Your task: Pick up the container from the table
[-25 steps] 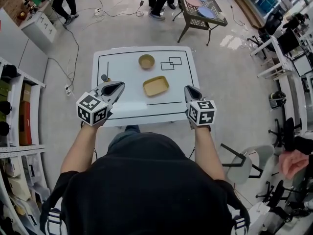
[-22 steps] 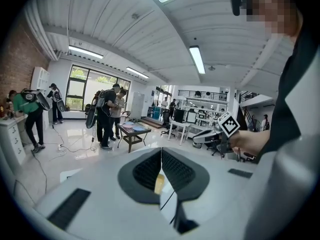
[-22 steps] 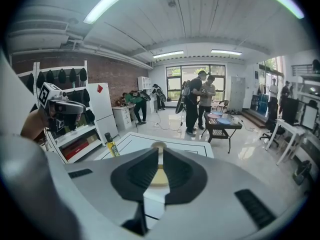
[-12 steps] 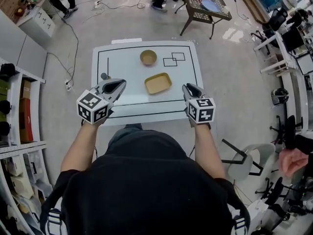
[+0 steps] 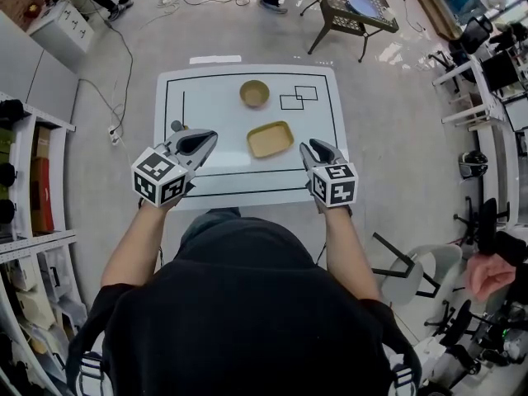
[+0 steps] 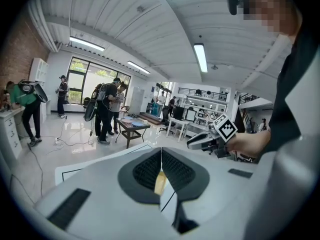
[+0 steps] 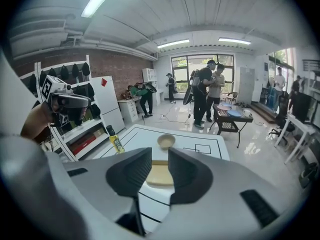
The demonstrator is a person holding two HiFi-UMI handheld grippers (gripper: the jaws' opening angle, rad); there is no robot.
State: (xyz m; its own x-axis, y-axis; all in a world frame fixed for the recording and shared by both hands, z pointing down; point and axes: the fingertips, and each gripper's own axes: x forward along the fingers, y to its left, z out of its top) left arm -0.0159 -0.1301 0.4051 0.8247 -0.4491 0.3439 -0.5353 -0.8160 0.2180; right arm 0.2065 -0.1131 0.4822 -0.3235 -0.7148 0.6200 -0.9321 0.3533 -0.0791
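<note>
White table (image 5: 206, 97) with black lines is lying below the person. At its left edge a bottle (image 5: 176, 128) is standing upright, just left of the left gripper (image 5: 210, 137). That gripper is hovering over the near left part of the table, its jaws pressing tip to tip with nothing between them. Toward the middle, the tan container (image 5: 271, 139) is sitting flat on the table, untouched. A round bowl (image 5: 254, 93) is resting farther off, apart from it. To the right, the right gripper (image 5: 307, 148) is hanging over the near right part of the table, near the container but clear of it. Its jaws are opening, standing at a narrow gap with nothing between them, and the container is showing beyond the gap.
</note>
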